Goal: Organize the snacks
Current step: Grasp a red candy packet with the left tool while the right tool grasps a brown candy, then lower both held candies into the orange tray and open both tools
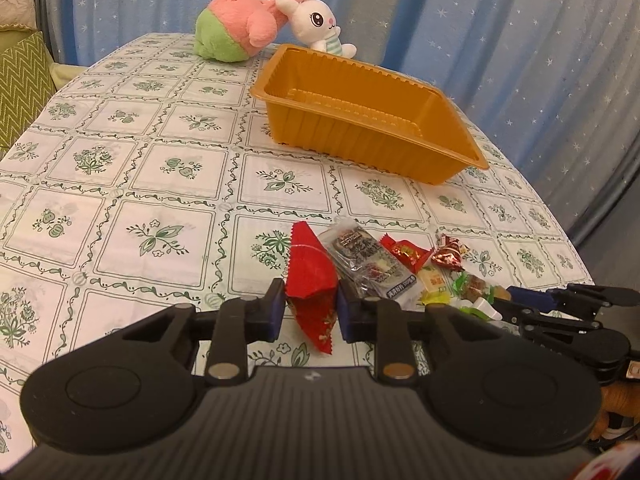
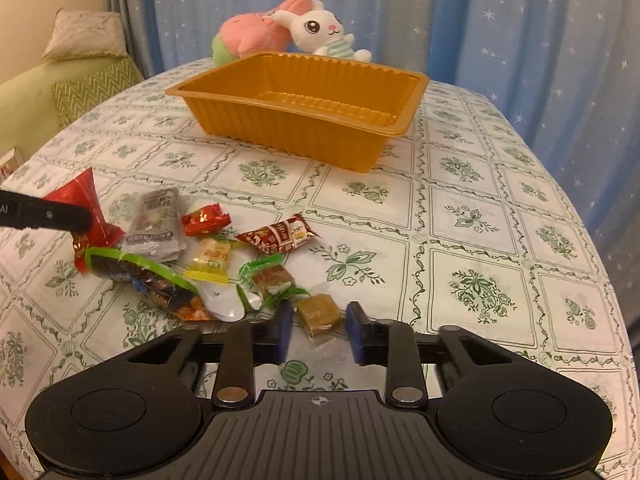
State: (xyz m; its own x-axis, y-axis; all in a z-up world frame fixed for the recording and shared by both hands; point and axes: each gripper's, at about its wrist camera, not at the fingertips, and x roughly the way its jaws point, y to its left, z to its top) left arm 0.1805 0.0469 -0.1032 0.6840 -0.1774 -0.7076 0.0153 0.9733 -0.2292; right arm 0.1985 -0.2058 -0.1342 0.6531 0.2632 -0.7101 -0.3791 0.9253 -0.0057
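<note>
The red packet (image 1: 311,280) is being clamped by the left gripper (image 1: 311,307) at the near snack pile. The brown candy (image 2: 320,314) is being clamped by the right gripper (image 2: 318,326). Both should be lifted clear before being carried to the empty orange tray (image 1: 400,148) beyond.

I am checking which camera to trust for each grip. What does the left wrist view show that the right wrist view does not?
Only the left wrist view: both pads of the left gripper closed on the red packet.
Only the right wrist view: the right gripper closed on the brown candy.
Both: the empty tray, the plush toys behind it, the snack pile and the tablecloth.
</note>
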